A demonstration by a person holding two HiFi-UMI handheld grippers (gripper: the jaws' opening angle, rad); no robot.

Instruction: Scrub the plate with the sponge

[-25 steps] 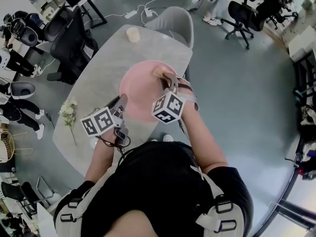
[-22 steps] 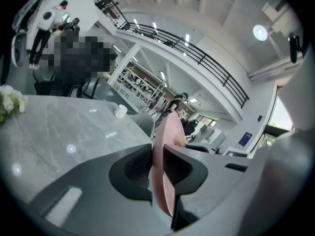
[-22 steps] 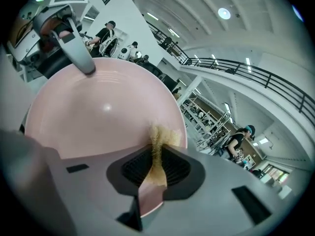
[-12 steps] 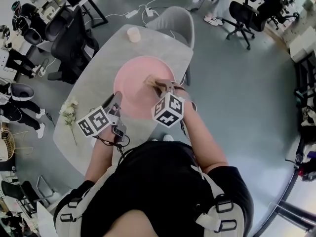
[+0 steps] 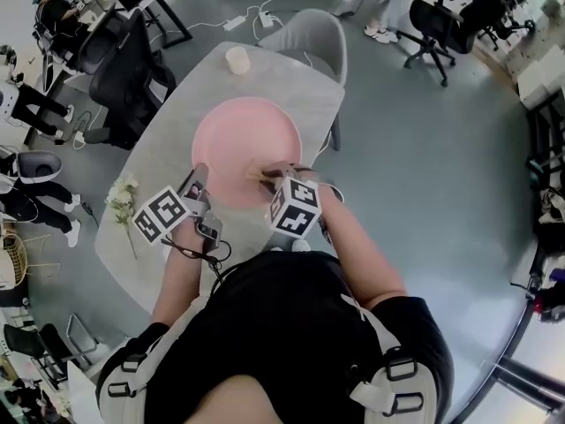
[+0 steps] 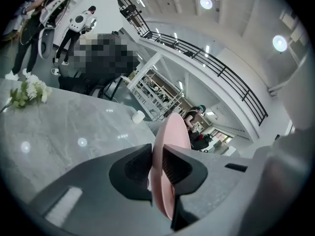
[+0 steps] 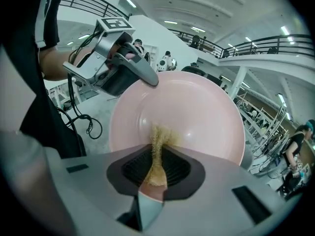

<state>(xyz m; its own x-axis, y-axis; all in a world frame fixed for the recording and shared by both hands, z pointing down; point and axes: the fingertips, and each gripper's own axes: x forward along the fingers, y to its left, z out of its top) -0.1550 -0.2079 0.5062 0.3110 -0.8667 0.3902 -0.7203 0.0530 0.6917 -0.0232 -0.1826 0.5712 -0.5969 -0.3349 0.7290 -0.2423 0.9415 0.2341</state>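
You stand at a long grey marble-patterned table [image 5: 159, 144] on a smooth grey floor [image 5: 424, 166]. At its far end there is a light grey chair [image 5: 311, 35]. A black office chair [image 5: 124, 78] stands just beside its left edge, and a second black office chair [image 5: 431, 26] stands well apart, at the upper right. A white cable [image 5: 265, 11] lies on the floor. Above you, a balcony with a dark railing [image 6: 211, 63] runs along the white hall, and round ceiling lights [image 6: 205, 3] shine.
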